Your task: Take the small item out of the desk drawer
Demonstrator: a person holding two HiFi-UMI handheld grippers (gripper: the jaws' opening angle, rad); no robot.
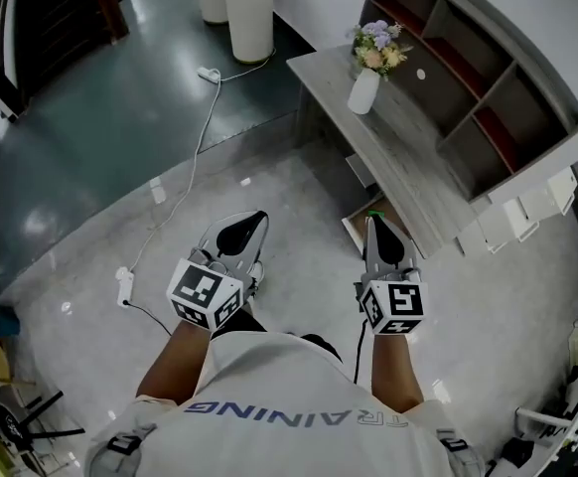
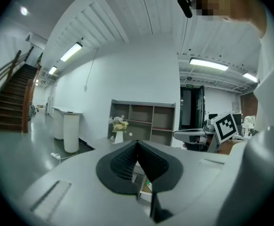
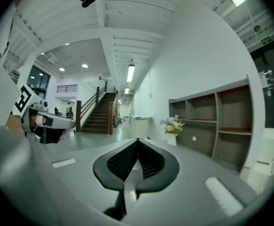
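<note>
A grey wooden desk (image 1: 408, 152) stands ahead on the right, with a vase of flowers (image 1: 366, 73) on its far end. Under its near edge a light wooden drawer (image 1: 355, 227) hangs open; a small green spot (image 1: 375, 212) shows at its rim, and what lies inside is mostly hidden by my right gripper. That right gripper (image 1: 371, 223) hovers over the drawer, jaws shut and empty. My left gripper (image 1: 257, 217) is held level to its left over the floor, also shut on nothing. In the left gripper view a bit of the drawer (image 2: 146, 188) shows below the shut jaws.
A grey shelf unit (image 1: 473, 82) sits on the back of the desk. Two white cylindrical bins (image 1: 249, 13) stand at the far end. A white power strip (image 1: 208, 74) and its cable (image 1: 185, 187) lie on the floor at the left. A staircase (image 3: 99, 109) rises further off.
</note>
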